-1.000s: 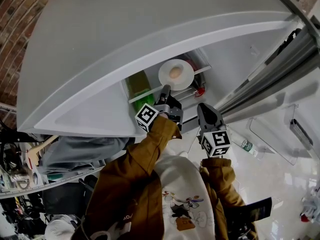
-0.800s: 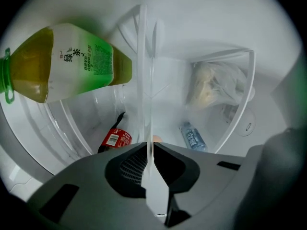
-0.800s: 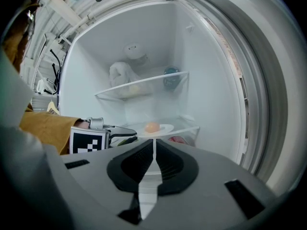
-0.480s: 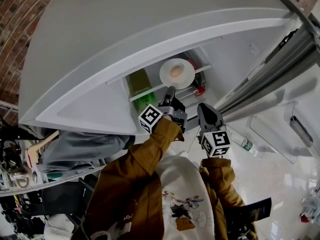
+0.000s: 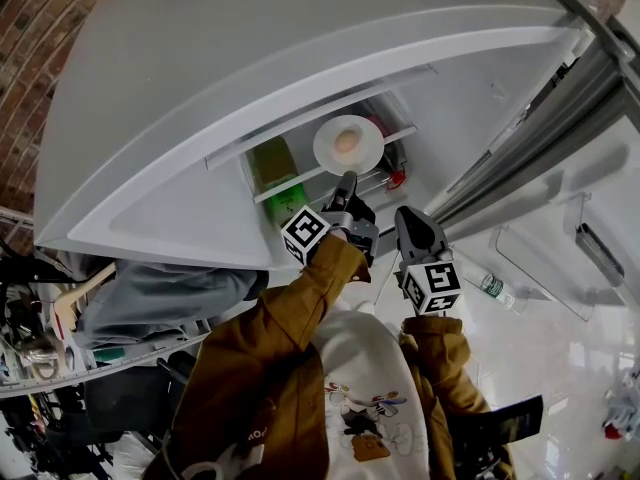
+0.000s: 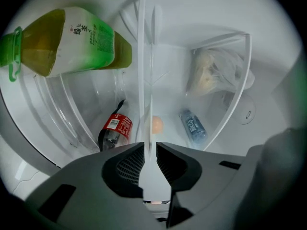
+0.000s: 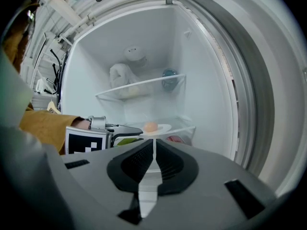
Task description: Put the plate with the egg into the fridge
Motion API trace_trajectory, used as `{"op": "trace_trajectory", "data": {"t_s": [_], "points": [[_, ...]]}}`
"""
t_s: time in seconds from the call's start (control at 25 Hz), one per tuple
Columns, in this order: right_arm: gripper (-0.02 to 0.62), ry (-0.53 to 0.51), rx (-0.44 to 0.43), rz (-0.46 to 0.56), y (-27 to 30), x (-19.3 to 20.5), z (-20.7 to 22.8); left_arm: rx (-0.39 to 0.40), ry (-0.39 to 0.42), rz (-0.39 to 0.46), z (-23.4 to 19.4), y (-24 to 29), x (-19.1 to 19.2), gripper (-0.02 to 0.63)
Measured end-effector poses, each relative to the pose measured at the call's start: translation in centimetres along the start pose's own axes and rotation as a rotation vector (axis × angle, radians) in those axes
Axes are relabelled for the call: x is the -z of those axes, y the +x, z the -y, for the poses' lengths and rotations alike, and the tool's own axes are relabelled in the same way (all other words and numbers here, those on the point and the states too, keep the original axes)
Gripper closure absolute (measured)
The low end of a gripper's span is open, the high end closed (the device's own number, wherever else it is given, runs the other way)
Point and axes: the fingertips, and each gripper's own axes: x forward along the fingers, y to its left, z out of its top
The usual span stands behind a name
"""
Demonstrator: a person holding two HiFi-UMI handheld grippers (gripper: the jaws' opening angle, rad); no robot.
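Plate [image 5: 348,143] with egg [image 5: 346,141] sits on the fridge shelf [image 5: 397,135]. Left tool [image 6: 149,145] is at the shelf's front edge. Its jaws have just been opening, and the plate rim stands loosely between them. Right tool [image 7: 153,143] is short of the shelf, jaws together, empty. Below the shelf: green bottle [image 6: 72,40] marked 绿茶; red-labelled bottle [image 6: 114,128], print unreadable.

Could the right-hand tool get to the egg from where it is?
Probably yes. The fridge stands open, and the right tool points at the egg with nothing between. The left tool, its jaws just opening round the rim of the plate, sits off to one side.
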Motion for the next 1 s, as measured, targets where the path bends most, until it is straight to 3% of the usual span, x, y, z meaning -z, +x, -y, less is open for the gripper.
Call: {"op": "trace_trajectory", "data": {"t_s": [0.48,0.68,1.0], "points": [[0.589,0.005,0.005,-0.001,0.0,0.1,0.5,-0.023,-0.052,-0.008,-0.8,0.7,0.4,0.549],[0.589,0.002,0.005,-0.002,0.2,0.1,0.4,-0.033,-0.045,0.0,-0.5,0.7,0.0,0.584],[0.589,0.006,0.002,-0.007,0.5,0.3,0.5,-0.038,-0.056,0.006,-0.6,1.1,-0.4,0.586]]}}
